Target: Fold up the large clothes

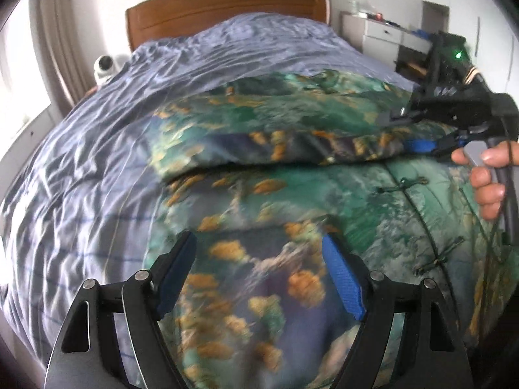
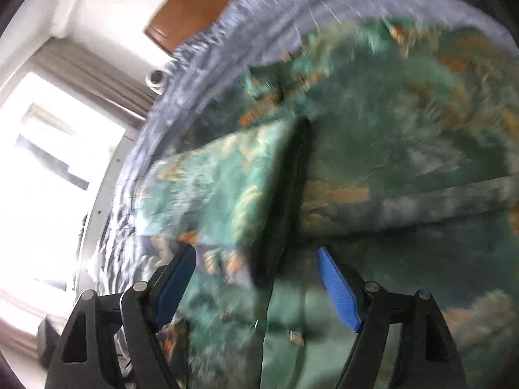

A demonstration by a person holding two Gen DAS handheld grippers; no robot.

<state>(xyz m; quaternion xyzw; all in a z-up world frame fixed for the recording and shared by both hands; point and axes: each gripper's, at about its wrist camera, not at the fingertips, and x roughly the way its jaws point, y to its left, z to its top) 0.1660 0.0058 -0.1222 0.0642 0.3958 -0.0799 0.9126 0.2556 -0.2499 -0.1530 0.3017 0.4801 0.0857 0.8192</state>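
Lying on the bed: printed garment, both jaws apart

Item 1, garment [image 1: 292,194]: large piece in a green, blue and orange landscape print, spread across the near half of the bed; a sleeve [image 1: 292,144] folded across its body in a long band; knotted cord fastenings down the front on the right side of the left wrist view. In the right wrist view the cloth [image 2: 405,123] is blurred, with a dark-lined edge running up the middle.

Item 2, left gripper [image 1: 259,272]: above the lower part of the garment, jaws standing wide, nothing between the blue pads.

Item 3, right gripper [image 2: 258,278]: jaws well apart over the print, pads pressing on nothing; seen also at the right of the left wrist view, a hand [image 1: 486,178] around its handle.

Item 4, bed [image 1: 97,162]: crumpled lavender striped cover, brown wooden headboard [image 1: 227,6] at the far end.

Item 5, surroundings: small white camera [image 1: 105,66] at the bed's far left corner; beige curtain [image 1: 55,39] by a bright window; white drawers [image 1: 386,34] at the far right
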